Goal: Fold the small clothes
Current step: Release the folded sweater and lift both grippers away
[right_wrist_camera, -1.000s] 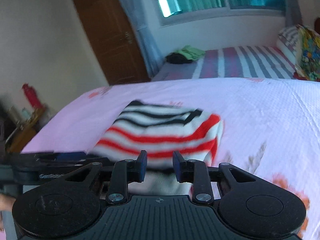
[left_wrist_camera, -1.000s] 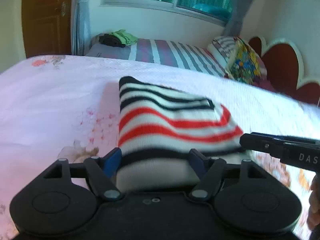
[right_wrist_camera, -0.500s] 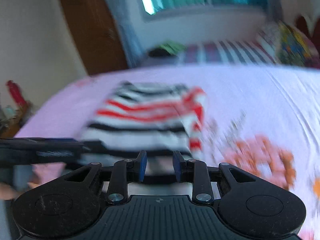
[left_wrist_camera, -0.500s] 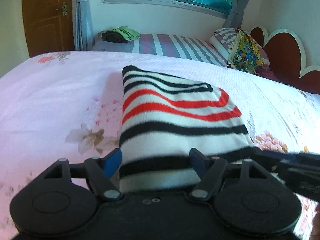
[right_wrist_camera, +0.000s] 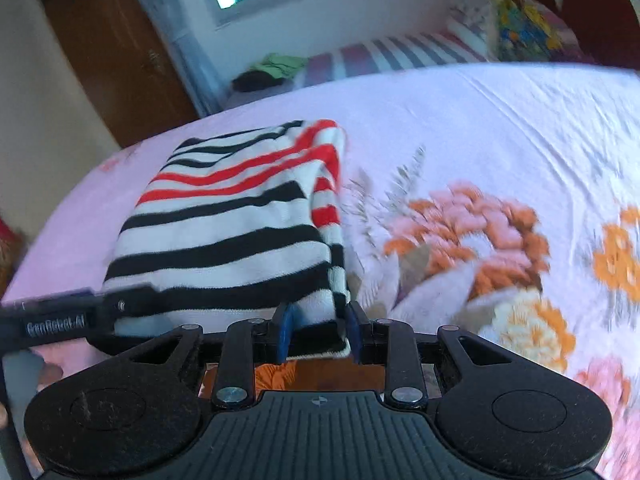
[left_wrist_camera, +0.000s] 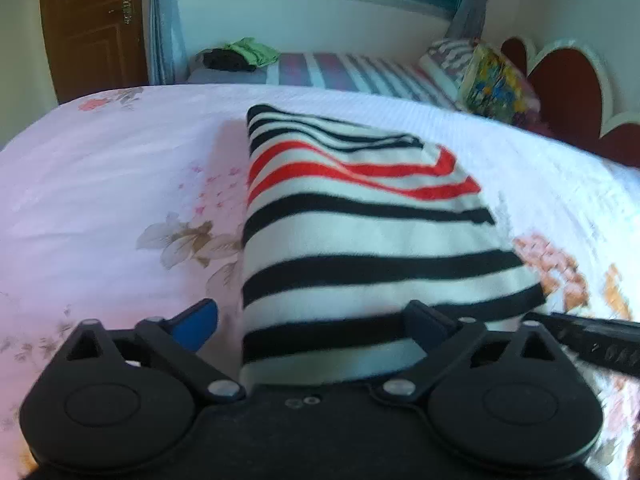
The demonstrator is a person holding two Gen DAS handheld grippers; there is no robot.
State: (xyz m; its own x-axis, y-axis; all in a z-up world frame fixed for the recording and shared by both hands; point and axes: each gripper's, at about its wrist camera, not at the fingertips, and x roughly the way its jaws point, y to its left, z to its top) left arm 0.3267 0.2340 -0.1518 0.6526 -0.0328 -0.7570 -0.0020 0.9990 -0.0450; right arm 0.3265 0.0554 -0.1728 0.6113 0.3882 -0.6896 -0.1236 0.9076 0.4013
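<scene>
The striped garment, folded into a neat block of black, white and red bands, lies on the bed with its near edge right at both tools. The left hand-held gripper is spread wide; its right finger rests on the garment's near edge while the blue-padded left finger sits just beside the cloth, clear of it. The right hand-held gripper has its blue pads narrowly apart with the garment's near right corner between them (whether the pads actually press the cloth cannot be told). Each tool shows as a dark bar at the edge of the other's view. The sheet under the garment is pale pink with flower prints to the right. Farther off stands a second bed with a striped cover, green and dark clothes piled on its left end, a colourful pillow at its right, and a brown door at far left
</scene>
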